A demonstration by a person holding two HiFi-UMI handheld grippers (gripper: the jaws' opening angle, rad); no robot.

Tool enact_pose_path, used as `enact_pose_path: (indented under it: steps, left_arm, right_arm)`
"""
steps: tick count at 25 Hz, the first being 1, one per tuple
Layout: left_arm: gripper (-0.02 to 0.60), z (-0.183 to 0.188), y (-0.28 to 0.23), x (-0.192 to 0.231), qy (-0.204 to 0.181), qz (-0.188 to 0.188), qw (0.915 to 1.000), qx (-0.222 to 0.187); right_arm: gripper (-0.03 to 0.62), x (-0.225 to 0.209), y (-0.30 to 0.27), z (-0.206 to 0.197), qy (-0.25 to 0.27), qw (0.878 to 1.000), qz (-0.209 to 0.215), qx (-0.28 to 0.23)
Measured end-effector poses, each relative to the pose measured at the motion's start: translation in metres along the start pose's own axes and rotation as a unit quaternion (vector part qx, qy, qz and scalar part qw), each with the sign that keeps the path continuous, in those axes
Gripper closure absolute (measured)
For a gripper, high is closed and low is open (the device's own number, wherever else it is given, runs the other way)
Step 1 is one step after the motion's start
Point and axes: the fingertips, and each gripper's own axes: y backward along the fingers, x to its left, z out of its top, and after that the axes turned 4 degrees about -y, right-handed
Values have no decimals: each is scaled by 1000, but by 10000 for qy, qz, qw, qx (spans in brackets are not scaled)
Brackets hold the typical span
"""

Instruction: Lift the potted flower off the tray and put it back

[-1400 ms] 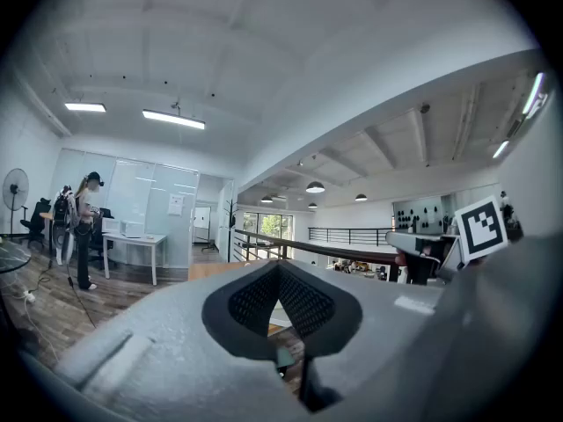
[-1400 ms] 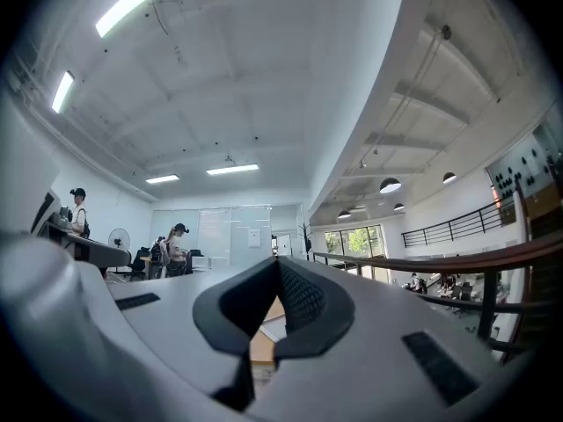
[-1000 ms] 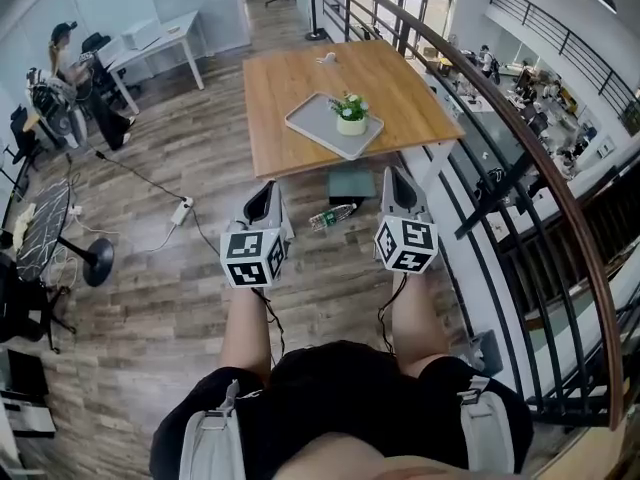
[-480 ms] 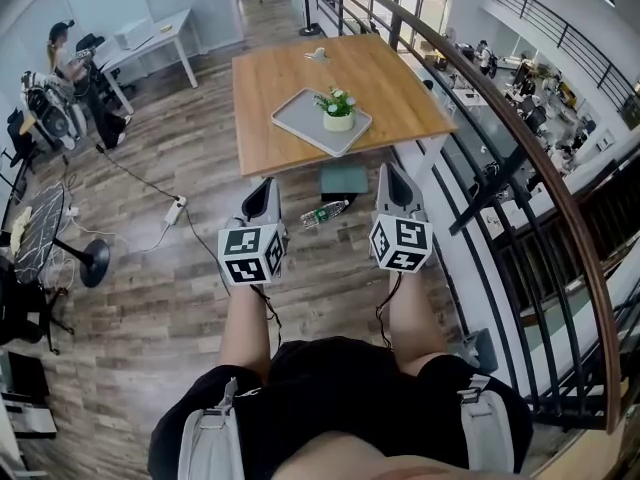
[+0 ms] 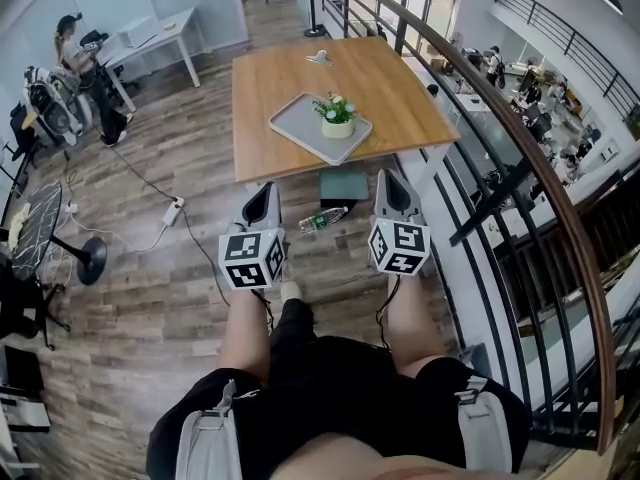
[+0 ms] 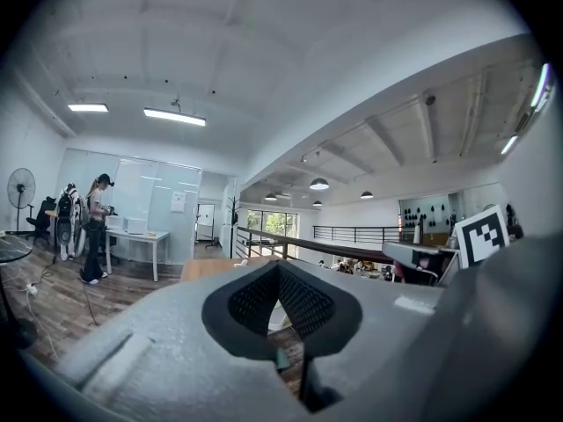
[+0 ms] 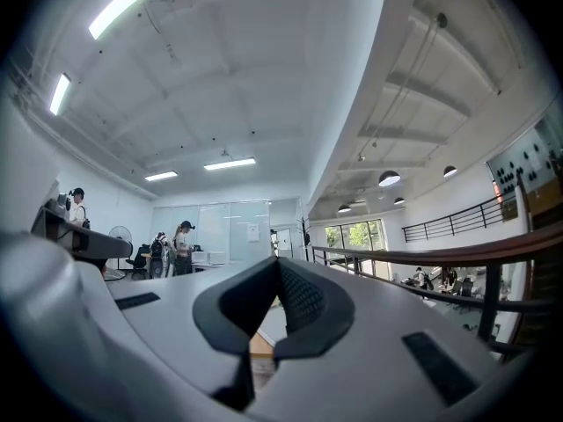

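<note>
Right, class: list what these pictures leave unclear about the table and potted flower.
Potted flower, head view: too small to count blooms.
Pale object at far end of table, head view: too small to identify.
Dark green thing under table, head view: partly hidden by table edge.

One potted flower (image 5: pixel 337 116), one tray (image 5: pixel 296 124), one wooden table (image 5: pixel 285 73), one bottle (image 5: pixel 322 218).

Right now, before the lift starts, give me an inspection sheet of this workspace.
Surface: wooden table.
Job's things: potted flower upright on grey tray, near the table's front edge.
Clutter: small white object at the table's far edge; bottle and dark green box on the floor.
Grippers: left tongs and right tongs shut, empty, short of the table.
Cables: power strip with lead on the floor, left.
Surroundings: railing at right; person at white desk, far left.
</note>
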Motion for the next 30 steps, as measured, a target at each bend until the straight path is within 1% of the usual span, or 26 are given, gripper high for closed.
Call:
enact_pose_path:
  steps: [3,6,10,14,19,23,26,30]
  left_arm:
    - [569,-5,-31,16,62,-32,10000,-28]
    - [569,-7,-69,31,92,-142,9998,-72]
    - [569,-3,-130,54,136,-393,9990,-162]
    - [569,1,-199,84,188,-701,9973,-146]
    - [569,26,-284,113,198,-1202,9923,-216]
    - [569,32,-342,136,163,-1561,9873,-258]
    - [569,30,-374,149,203,-1742,9842,-259]
    - [569,24,-401,156,227,-1910,9812,-185]
  right_arm:
    - [597,0,-30,-8,73,10000,-6,9]
    - [597,-3,-64,-17,151,9999,-69,28]
    - [597,-10,-123,-18,258,9994,-233,-24]
    - [597,-11,-186,-19,276,9988,-399,-93]
    - [597,-17,-264,-16,365,9968,-718,-8]
    - [597,-19,-318,-17,391,9943,-989,-79]
    - [597,-23,-345,-23,356,9927,-1150,-81]
    - [597,-28,-365,-29,356,9908,-1306,-13]
